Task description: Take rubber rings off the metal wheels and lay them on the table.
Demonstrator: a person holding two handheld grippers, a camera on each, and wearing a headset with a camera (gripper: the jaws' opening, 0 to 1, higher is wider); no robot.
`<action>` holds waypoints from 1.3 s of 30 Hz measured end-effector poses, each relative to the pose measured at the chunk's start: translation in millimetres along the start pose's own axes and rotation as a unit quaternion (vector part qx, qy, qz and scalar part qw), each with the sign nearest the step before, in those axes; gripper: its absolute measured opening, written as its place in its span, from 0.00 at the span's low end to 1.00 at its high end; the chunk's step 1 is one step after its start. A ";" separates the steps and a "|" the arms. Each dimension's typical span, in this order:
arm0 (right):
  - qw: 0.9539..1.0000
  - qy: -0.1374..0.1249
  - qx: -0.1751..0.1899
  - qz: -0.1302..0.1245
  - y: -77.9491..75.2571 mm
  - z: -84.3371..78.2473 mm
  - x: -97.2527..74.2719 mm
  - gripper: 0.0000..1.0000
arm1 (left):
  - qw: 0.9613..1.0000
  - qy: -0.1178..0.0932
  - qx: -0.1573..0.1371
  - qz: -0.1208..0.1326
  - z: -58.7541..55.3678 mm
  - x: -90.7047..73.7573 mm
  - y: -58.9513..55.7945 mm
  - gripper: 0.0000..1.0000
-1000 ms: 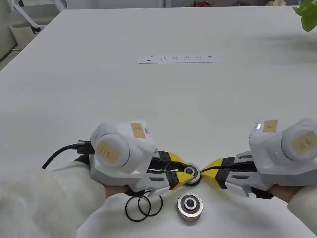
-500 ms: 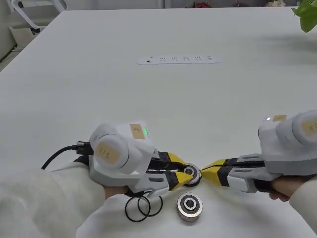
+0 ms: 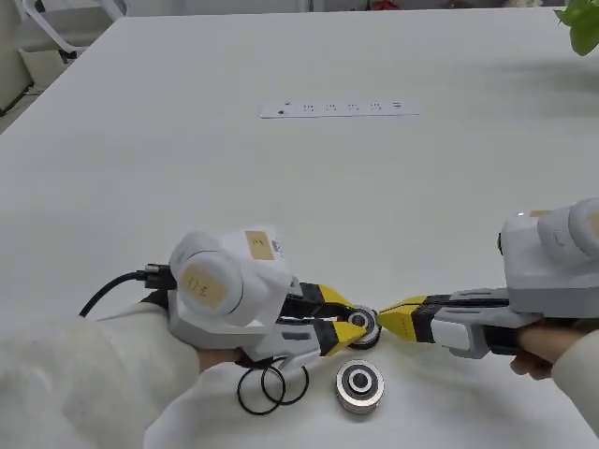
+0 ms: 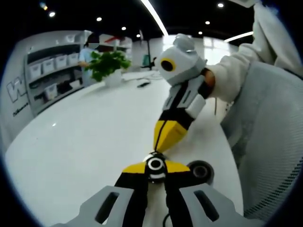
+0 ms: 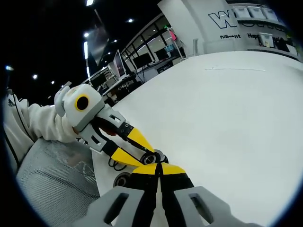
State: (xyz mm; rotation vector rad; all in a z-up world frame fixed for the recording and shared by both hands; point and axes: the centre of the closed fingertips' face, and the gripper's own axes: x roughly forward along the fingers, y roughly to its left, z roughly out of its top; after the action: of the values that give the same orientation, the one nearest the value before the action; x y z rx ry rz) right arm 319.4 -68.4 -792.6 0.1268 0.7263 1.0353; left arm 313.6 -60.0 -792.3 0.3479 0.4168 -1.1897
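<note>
My left gripper (image 3: 348,327) is shut on a small metal wheel (image 3: 362,324) and holds it just above the white table (image 3: 309,206). In the left gripper view the wheel (image 4: 155,164) sits between the yellow jaws. My right gripper (image 3: 385,323) comes in from the right with its jaws together, tips against the wheel's rim (image 5: 154,156). I cannot tell whether a ring is pinched there. A second wheel (image 3: 358,386) lies flat on the table in front of the grippers. Black rubber rings (image 3: 270,389) lie overlapping to its left.
A white power strip (image 3: 339,110) lies further back on the table. A green plant (image 3: 584,23) stands at the far right corner. A black cable (image 3: 110,291) trails left from the left gripper. My sleeves cover the near edge.
The right gripper's body has drawn back to the right and dropped lower, while its tips stay at the wheel. The left gripper and the held wheel have stayed put.
</note>
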 end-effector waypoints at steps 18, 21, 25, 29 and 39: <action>1.000 -0.001 -0.007 0.003 4.9 2.5 0.9 0.00 | 1.000 0.001 -0.001 -0.001 0.4 0.5 -0.7 0.13; 1.000 -0.001 -0.008 0.004 5.9 2.9 1.0 0.00 | 1.000 0.001 0.000 -0.001 0.5 0.7 -0.8 0.13; 1.000 -0.001 -0.014 0.006 7.9 3.5 2.1 0.00 | 1.000 0.001 0.000 -0.001 0.4 0.8 -0.8 0.13; 1.000 -0.001 -0.018 0.007 7.6 3.6 2.1 0.00 | 1.000 0.001 0.001 0.000 0.4 0.9 -0.7 0.13; 1.000 -0.010 -0.023 0.004 5.5 9.0 2.6 0.00 | 1.000 0.001 0.002 0.002 0.4 0.8 -0.4 0.13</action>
State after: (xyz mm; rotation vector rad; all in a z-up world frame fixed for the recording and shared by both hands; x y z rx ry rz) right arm 321.6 -61.3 -784.6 0.1010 0.6832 1.0561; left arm 313.6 -61.0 -792.3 0.3532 0.4163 -1.1858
